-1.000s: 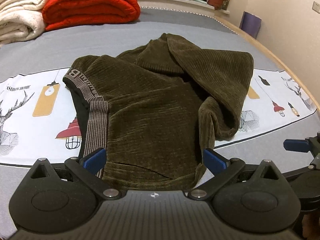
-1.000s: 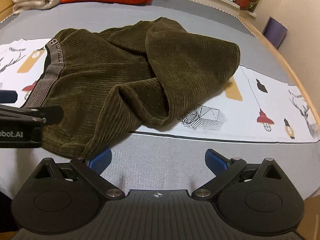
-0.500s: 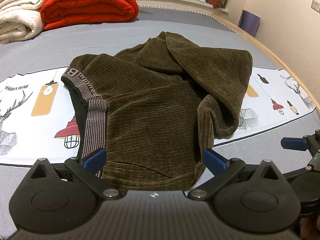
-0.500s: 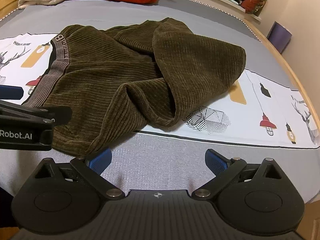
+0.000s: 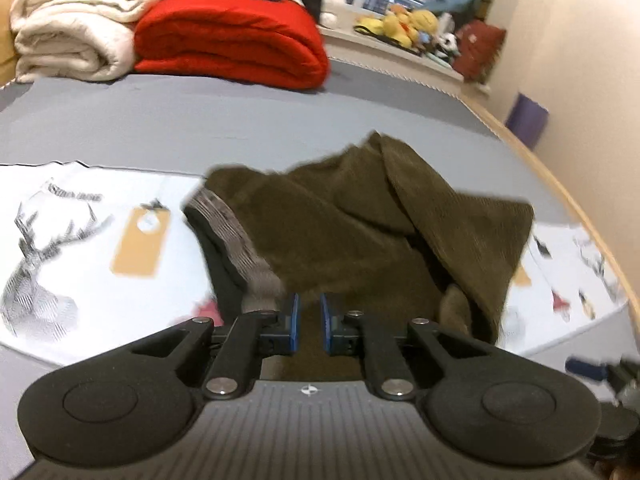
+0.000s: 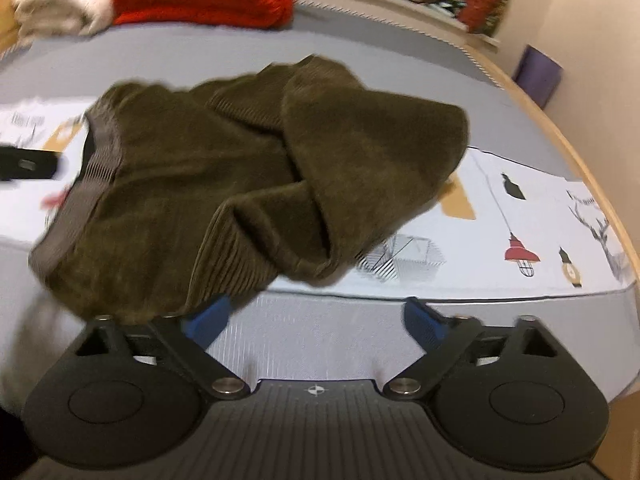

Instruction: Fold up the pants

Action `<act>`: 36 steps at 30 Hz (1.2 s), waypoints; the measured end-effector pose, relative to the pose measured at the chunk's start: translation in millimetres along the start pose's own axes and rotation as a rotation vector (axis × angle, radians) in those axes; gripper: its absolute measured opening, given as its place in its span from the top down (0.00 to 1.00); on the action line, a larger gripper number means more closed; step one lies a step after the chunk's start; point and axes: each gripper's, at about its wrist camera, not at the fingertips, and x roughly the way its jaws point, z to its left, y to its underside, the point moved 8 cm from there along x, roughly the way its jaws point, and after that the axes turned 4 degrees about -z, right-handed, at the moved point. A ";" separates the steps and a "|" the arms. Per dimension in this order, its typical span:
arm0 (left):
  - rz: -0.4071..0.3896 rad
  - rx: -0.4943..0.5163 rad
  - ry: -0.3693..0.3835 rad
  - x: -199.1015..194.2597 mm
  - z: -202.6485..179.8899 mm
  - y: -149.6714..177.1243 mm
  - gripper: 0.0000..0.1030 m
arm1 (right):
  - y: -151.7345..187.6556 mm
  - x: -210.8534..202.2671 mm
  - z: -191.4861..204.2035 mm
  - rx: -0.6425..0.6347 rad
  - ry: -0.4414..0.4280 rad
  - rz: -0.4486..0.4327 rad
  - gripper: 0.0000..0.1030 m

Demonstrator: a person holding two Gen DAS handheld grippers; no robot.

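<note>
Olive pants (image 6: 224, 168) bunched on bed (image 5: 240, 120).
Left tongs (image 5: 308, 322) clamped on near pants edge; right tongs (image 6: 316, 320) closing, nothing between.

both views are smeared by motion. the lettering on the pants (image 5: 360, 240) waistband (image 5: 224, 216) is unreadable. the near hem hides behind the left hand-held gripper (image 5: 308, 322). toys (image 5: 404, 26) at 1 o'clock are too blurred to tell apart.

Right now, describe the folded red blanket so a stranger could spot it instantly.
Look to the far end of the grey bed, beyond the crumpled olive corduroy pants. The thick folded red blanket lies there beside a rolled cream blanket; it alone is bright red.
</note>
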 end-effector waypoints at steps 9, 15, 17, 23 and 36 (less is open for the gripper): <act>0.274 -0.119 0.024 78.2 70.4 18.4 0.84 | -22.9 -9.4 -5.9 0.085 -0.061 -0.089 0.48; 0.315 -0.257 0.034 110.3 75.3 20.5 0.45 | -31.2 -5.4 4.8 0.105 -0.123 -0.088 0.48; 0.346 -0.304 0.031 121.9 78.2 24.7 0.42 | -34.6 -4.4 6.8 0.106 -0.137 -0.093 0.48; 0.403 -0.276 0.022 147.4 68.0 33.1 0.41 | -36.6 1.3 9.8 0.095 -0.150 -0.084 0.47; 0.337 0.125 -0.034 144.7 33.5 36.1 0.73 | -31.5 -3.4 35.1 0.034 -0.192 -0.092 0.47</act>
